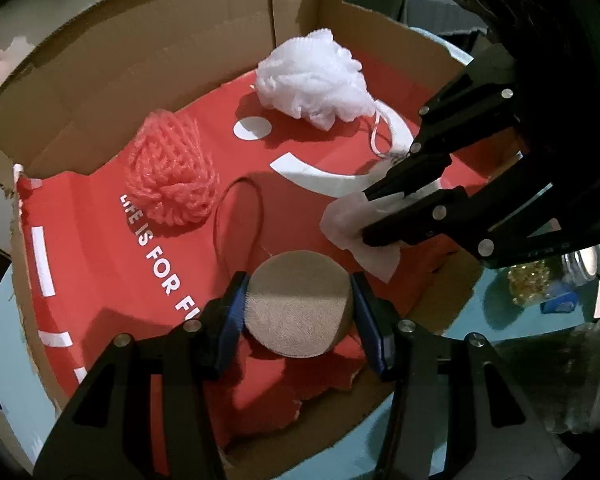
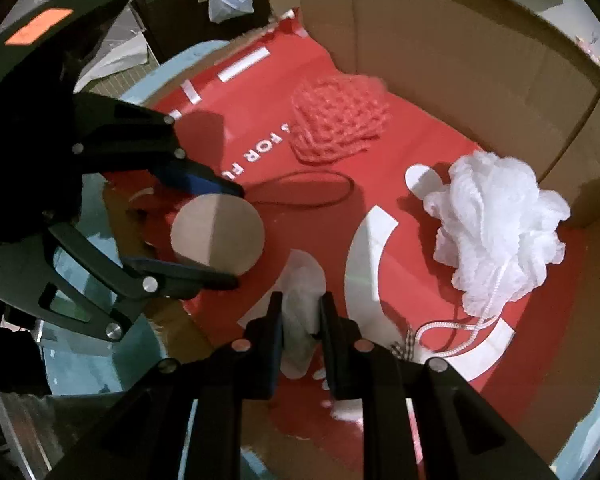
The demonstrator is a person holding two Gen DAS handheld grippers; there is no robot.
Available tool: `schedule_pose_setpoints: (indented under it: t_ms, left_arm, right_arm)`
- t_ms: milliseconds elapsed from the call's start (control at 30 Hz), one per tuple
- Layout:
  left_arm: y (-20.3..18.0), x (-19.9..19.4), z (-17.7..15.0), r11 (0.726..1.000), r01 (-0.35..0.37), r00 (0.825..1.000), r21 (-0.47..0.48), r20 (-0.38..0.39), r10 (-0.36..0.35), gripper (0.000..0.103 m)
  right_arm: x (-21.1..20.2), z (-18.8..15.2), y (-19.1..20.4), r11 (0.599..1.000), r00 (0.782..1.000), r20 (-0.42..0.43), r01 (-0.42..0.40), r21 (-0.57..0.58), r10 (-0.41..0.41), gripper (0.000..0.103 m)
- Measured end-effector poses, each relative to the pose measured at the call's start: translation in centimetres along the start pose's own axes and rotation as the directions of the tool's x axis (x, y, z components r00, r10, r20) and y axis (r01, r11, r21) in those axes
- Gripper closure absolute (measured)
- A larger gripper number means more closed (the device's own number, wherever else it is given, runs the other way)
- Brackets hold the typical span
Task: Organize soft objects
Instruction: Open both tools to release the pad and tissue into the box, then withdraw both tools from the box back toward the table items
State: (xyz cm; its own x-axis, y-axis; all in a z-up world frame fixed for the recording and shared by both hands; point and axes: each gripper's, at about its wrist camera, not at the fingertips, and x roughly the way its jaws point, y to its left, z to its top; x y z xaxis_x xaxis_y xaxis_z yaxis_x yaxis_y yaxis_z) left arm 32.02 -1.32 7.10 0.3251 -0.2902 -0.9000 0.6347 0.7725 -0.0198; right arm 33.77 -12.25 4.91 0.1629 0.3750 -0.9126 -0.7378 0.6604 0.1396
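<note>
Already in cardboard box: fluffy white mesh pouf, knitted pink-red pouf.
Left gripper: clamped on round tan fabric pad, over box.
Right gripper: pinching limp white cloth, probably a wipe.
Left: release both.

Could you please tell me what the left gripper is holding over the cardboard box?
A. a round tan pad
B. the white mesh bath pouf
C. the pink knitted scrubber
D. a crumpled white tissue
A: the left gripper has its blue-padded fingers closed on either side of the round tan pad, while the white pouf and pink scrubber lie loose in the box, and the tissue sits in the right gripper.
</note>
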Motion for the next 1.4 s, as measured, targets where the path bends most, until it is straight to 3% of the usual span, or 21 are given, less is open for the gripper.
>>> schedule_pose_setpoints:
  t_ms: [533,833,900,1000,1100,1400]
  left_arm:
    - [-0.9,2.1,0.7,0.997,-0.036,0.998,0.063,-0.048,0.039,0.053]
    - [-1.5,2.3,0.9,0.996,-0.048,0.998,0.071,-0.046,0.051,0.049]
    - [-1.5,2.2,0.9,0.996,-0.052,0.998,0.07,-0.043,0.056,0.039]
    - [-1.3,2.0,0.8,0.996,-0.061,0.997,0.071,-0.032,0.063,0.038]
    - [-1.2,1.8,0.9,0.996,-0.064,0.997,0.065,-0.03,0.066,0.038]
    - [-1.0,-1.8,0.9,0.995,-0.094,0.995,0.016,0.045,0.093,0.037]
  right_arm:
    - [0.6,0.3,-0.1,0.999,0.999,-0.021,0.045,-0.01,-0.045,0.08]
    - [0.8,0.7,-0.1,0.999,0.998,-0.018,0.053,-0.005,-0.053,0.067]
    - [0.5,0.6,-0.5,0.998,0.998,-0.013,0.057,-0.006,-0.057,0.062]
    - [0.1,0.5,-0.6,0.998,0.998,-0.004,0.058,-0.005,-0.058,0.053]
    - [-0.4,0.5,-0.7,0.998,0.998,0.007,0.064,-0.002,-0.064,0.052]
    - [-5.5,-0.7,-0.4,0.993,0.987,0.108,0.112,0.046,-0.117,0.032]
